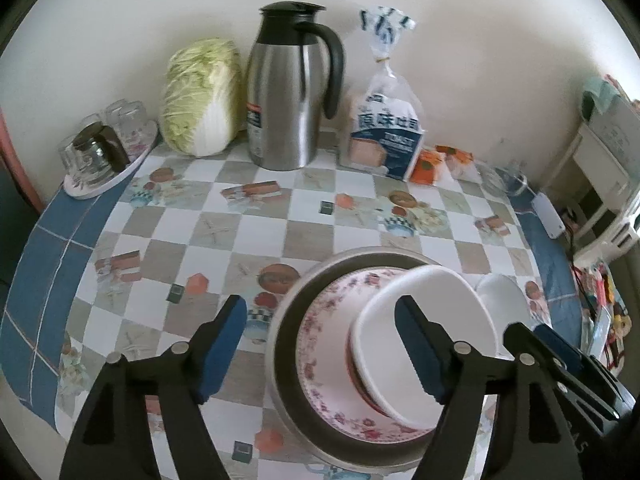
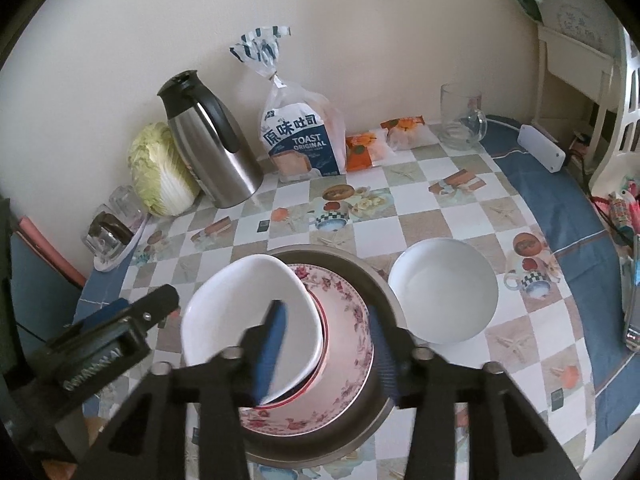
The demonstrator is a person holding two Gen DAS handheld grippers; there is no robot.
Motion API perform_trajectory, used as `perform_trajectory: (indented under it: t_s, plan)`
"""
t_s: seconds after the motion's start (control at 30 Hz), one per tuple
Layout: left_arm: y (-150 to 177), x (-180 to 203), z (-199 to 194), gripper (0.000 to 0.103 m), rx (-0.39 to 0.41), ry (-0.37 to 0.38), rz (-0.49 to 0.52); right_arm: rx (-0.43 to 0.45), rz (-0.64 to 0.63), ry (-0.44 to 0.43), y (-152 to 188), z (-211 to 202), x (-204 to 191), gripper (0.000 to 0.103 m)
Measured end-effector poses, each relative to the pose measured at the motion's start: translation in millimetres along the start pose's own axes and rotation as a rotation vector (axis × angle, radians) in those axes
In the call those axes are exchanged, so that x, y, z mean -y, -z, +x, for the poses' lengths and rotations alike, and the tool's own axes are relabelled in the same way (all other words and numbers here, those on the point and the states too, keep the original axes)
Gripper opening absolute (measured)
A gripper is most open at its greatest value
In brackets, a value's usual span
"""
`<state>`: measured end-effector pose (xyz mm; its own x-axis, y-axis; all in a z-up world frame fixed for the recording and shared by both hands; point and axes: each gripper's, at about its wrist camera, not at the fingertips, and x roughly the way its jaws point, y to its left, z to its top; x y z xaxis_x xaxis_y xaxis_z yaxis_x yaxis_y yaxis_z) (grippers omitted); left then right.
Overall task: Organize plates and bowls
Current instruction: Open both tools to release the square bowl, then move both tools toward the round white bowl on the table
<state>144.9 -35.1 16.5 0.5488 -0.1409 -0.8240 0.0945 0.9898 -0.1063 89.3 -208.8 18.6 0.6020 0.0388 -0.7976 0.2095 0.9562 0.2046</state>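
Open checked tabletop (image 1: pixel 256 240) lies between the dish stack and the back wall, wide enough for a claw to pass. Along the wall stand a cabbage (image 1: pixel 202 98), a steel thermos jug (image 1: pixel 290 88), a toast bag (image 1: pixel 386 128), orange snack packets (image 2: pixel 366 148) and a glass mug (image 2: pixel 460 118), closing off the far edge. A tray of glasses (image 1: pixel 100 152) blocks the far left corner. Near the front, the grey pan (image 2: pixel 384 296) with its stacked plate (image 2: pixel 348 344) and tilted white bowl (image 2: pixel 244 312) fills the middle; a second white bowl (image 2: pixel 444 292) sits just beside it on the right, leaving only a narrow gap between them.

Glossy white ceramic bowl (image 2: pixel 252 320), brushed-steel jug (image 1: pixel 286 96), glass mug (image 2: pixel 460 116).
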Motion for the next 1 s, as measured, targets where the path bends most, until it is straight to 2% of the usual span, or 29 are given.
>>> perform_trajectory:
  t_s: [0.1,0.17,0.33,0.53,0.67,1.0]
  plan:
    - [0,-8,2,0.09,-0.004,-0.014,-0.02,0.0,-0.007,-0.001,1,1,-1,0.064]
    - [0,-13,4,0.091,-0.005,-0.031,-0.036,-0.001,-0.014,0.0,1,1,-2,0.067]
    - [0,-24,7,0.091,-0.01,-0.054,-0.074,0.003,-0.02,0.006,1,3,-1,0.086]
    - [2,-29,14,0.091,-0.026,-0.09,-0.078,0.01,-0.009,0.001,0,2,3,0.101]
    - [3,-30,18,0.091,-0.032,-0.111,-0.077,0.018,0.004,-0.004,-2,0,9,0.103]
    - [2,-23,12,0.091,0.014,-0.162,-0.076,0.028,0.039,-0.014,-4,-7,29,0.103]
